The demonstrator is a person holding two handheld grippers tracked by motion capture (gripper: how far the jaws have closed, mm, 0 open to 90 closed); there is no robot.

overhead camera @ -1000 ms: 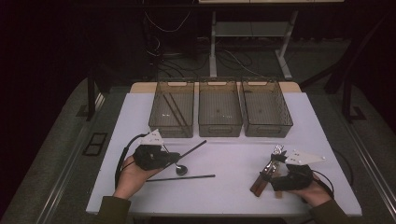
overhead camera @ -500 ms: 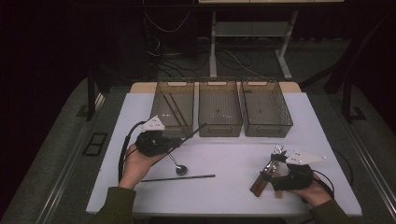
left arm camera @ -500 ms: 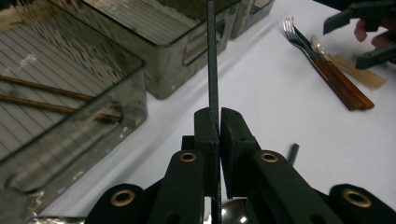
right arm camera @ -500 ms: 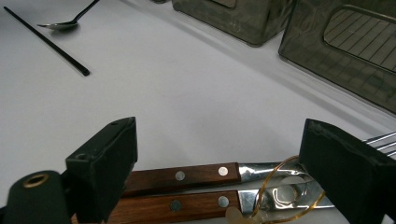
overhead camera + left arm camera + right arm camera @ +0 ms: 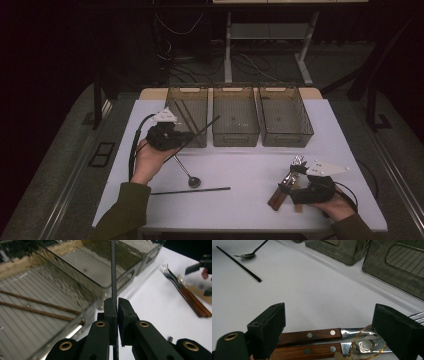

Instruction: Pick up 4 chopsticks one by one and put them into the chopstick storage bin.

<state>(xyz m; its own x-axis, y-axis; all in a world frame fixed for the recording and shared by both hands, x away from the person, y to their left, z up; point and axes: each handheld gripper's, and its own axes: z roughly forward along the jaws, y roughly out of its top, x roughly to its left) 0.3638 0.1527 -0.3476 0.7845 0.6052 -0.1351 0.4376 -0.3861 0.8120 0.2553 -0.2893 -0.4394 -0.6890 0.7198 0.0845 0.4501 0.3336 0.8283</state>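
Note:
My left gripper (image 5: 186, 136) (image 5: 117, 305) is shut on a thin black chopstick (image 5: 206, 127) (image 5: 113, 275). The stick hangs above the table at the front of the left bin (image 5: 200, 102) (image 5: 82, 322) and slants up to the right. Two brown chopsticks (image 5: 37, 311) lie inside that bin. My right gripper (image 5: 296, 176) (image 5: 332, 320) stands open low over a small bundle of wooden-handled cutlery (image 5: 282, 192) (image 5: 312, 340), which lies between its wide-set jaws. The pads do not touch the cutlery.
A second black chopstick (image 5: 190, 190) (image 5: 239, 263) and a dark spoon (image 5: 192, 181) (image 5: 247, 255) lie on the white table (image 5: 240, 165). The middle bin (image 5: 235, 132) and right bin (image 5: 286, 135) stand in a row beside the left one.
My left gripper has lifted the black chopstick and carried it away from the person toward the left bin. The right gripper has stayed where it was.

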